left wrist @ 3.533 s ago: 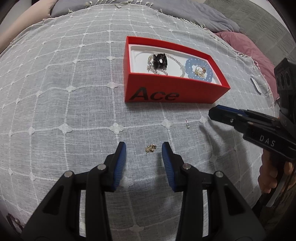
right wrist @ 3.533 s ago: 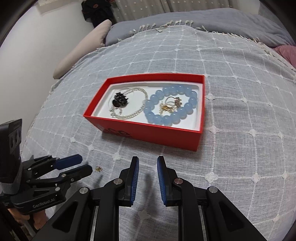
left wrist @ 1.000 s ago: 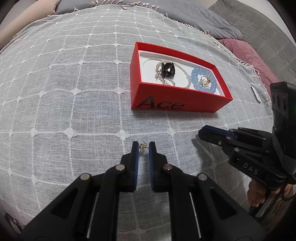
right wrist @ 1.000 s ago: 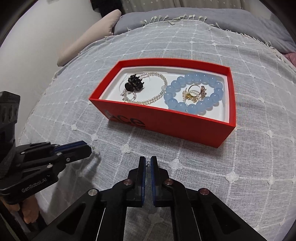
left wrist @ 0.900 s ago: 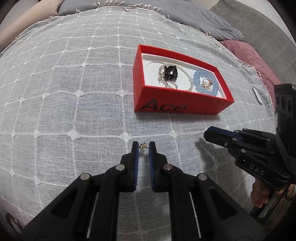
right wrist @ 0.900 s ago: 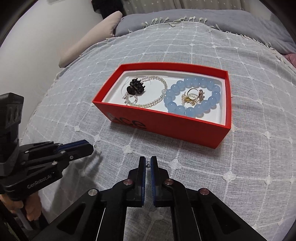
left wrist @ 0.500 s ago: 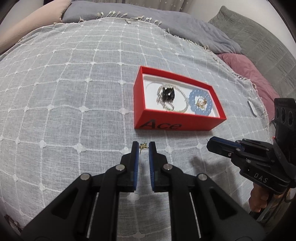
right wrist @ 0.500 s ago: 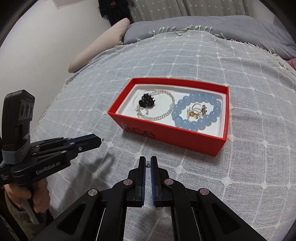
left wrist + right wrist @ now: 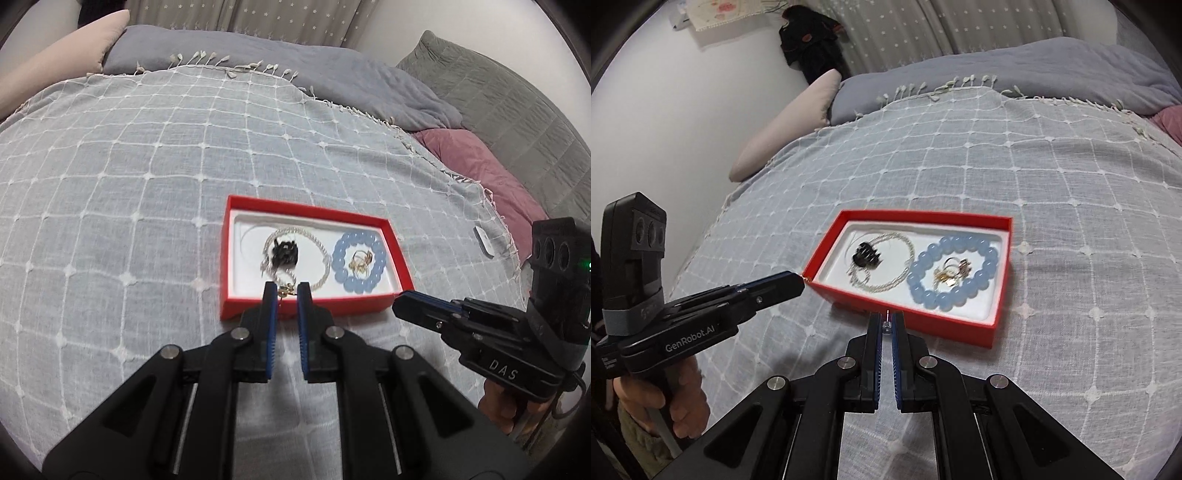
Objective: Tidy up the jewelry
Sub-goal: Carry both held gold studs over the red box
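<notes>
Jewelry in red box (image 9: 314, 216) on the bed's grey checked throw (image 9: 129, 184): pale-blue bead bracelet (image 9: 357, 261) ringing small gold pieces, clear bead strand (image 9: 886, 284) around a black claw clip (image 9: 283, 253). Left claw (image 9: 283, 291) clamped on a small gold earring (image 9: 284, 291) above the box's near wall. Right claw (image 9: 886, 320) pinched together on a tiny silver stud (image 9: 886, 325).
</notes>
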`<action>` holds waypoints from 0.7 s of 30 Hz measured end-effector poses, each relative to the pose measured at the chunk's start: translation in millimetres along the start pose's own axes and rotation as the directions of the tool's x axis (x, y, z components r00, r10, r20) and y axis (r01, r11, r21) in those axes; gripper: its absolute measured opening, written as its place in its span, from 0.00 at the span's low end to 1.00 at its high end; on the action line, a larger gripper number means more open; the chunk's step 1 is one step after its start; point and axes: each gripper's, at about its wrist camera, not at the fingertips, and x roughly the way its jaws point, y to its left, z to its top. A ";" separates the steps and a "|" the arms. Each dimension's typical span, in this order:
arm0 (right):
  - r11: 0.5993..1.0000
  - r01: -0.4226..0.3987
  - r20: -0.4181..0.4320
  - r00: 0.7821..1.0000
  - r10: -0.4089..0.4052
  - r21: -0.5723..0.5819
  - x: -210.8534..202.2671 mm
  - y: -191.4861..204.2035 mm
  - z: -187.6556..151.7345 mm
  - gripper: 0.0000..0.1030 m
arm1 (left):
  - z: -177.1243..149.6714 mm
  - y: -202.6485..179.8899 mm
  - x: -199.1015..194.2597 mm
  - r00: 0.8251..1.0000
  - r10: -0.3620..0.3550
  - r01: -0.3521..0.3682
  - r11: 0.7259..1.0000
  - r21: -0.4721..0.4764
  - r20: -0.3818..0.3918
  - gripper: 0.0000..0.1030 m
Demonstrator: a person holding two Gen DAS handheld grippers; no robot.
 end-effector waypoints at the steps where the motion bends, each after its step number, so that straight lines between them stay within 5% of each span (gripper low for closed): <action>1: 1.000 0.004 0.004 1.000 -0.004 0.011 0.5 -3.3 1.9 0.05 | 3.8 -0.5 4.3 1.000 -0.002 0.002 1.000 -0.002 -0.003 0.11; 21: 0.996 0.082 0.060 0.995 -0.084 0.044 16.7 -21.0 20.5 0.06 | 19.0 -2.4 39.2 1.000 0.005 -0.004 1.000 0.025 -0.029 0.13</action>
